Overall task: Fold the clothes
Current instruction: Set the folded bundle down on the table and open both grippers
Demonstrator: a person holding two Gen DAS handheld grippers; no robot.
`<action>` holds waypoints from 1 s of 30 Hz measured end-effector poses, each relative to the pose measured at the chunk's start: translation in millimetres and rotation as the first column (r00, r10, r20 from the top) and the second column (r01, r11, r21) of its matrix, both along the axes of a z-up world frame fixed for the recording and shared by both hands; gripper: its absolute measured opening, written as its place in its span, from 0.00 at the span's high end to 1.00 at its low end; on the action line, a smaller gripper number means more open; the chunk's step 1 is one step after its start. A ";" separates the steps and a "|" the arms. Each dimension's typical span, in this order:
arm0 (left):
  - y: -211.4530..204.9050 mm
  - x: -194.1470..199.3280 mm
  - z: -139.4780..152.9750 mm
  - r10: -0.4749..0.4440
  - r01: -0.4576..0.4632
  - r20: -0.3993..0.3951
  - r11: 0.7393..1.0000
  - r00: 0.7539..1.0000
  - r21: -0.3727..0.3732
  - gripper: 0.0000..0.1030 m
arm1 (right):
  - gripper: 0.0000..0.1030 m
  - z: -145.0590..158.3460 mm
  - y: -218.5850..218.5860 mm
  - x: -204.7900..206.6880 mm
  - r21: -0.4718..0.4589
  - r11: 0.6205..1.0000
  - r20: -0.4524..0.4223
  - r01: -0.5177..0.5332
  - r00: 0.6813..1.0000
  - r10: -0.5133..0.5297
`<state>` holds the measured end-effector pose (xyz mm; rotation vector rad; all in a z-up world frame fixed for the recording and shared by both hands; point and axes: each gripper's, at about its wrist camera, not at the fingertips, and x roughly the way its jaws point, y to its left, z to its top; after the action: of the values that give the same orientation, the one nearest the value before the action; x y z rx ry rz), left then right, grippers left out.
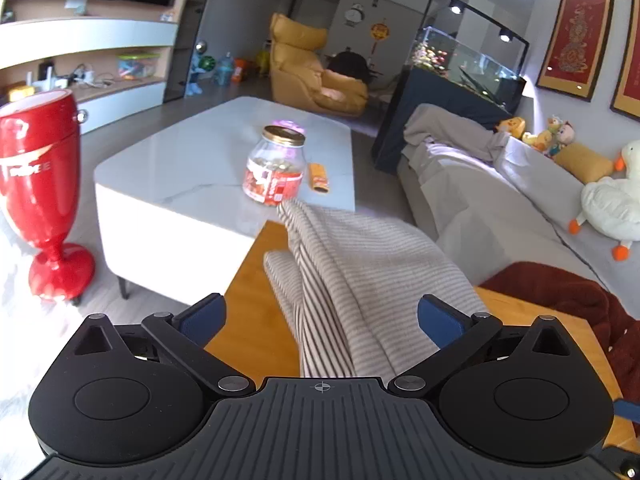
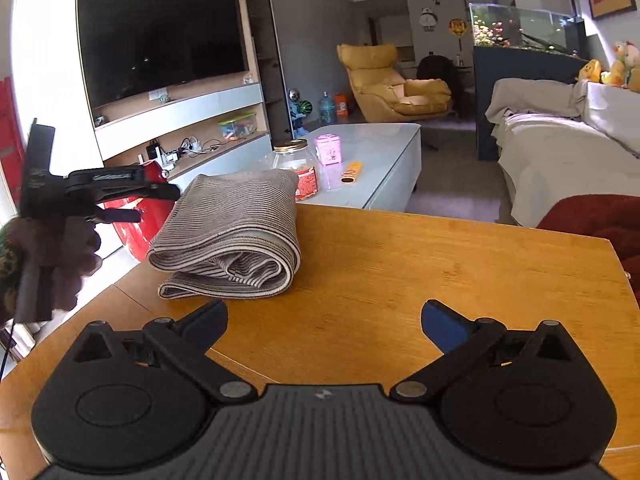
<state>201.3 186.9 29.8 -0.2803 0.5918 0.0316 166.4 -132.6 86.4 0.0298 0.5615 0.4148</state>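
Striped knit garment (image 2: pixel 228 236) folded in soft roll on wooden table (image 2: pixel 400 264); both grippers (image 1: pixel 320 316) (image 2: pixel 324 320) spread wide, empty.

Both sets wide open: left tongs (image 1: pixel 322 320) spread, blue pads (image 1: pixel 440 322) pressing on nothing; right tongs (image 2: pixel 324 322) equally wide, nothing between them, while out to their left a hand (image 2: pixel 60 256) grips the other handle
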 end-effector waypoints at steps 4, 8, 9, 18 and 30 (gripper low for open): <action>-37.1 -57.5 -14.7 0.051 -0.052 -0.100 0.999 0.994 -0.001 0.00 | 0.00 -12.1 5.5 -0.2 -0.080 0.997 -0.072 -0.006 0.997 0.000; -65.2 -91.2 -26.2 0.090 -0.089 -0.111 0.996 0.990 0.010 0.00 | 0.00 -20.0 4.8 -0.4 -0.133 0.990 -0.057 0.046 0.997 -0.054; -72.9 -95.6 -28.3 0.095 -0.092 -0.118 0.995 0.988 0.031 0.00 | 0.00 -21.9 4.5 0.2 -0.145 0.988 -0.049 0.049 0.997 -0.056; -120.3 -84.5 -39.4 0.206 -0.185 -0.096 0.963 0.974 0.194 0.00 | 0.00 -45.8 16.6 43.7 -0.185 0.982 -0.094 -0.049 0.995 0.032; -122.0 -71.2 -40.8 0.198 -0.165 -0.118 0.955 0.973 0.245 0.00 | 0.00 -46.5 20.2 58.8 -0.185 0.983 -0.093 -0.024 0.996 0.007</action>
<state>130.2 64.9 -11.0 -0.1024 0.6946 0.2996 225.2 -112.4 39.9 -0.1353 0.6896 0.3764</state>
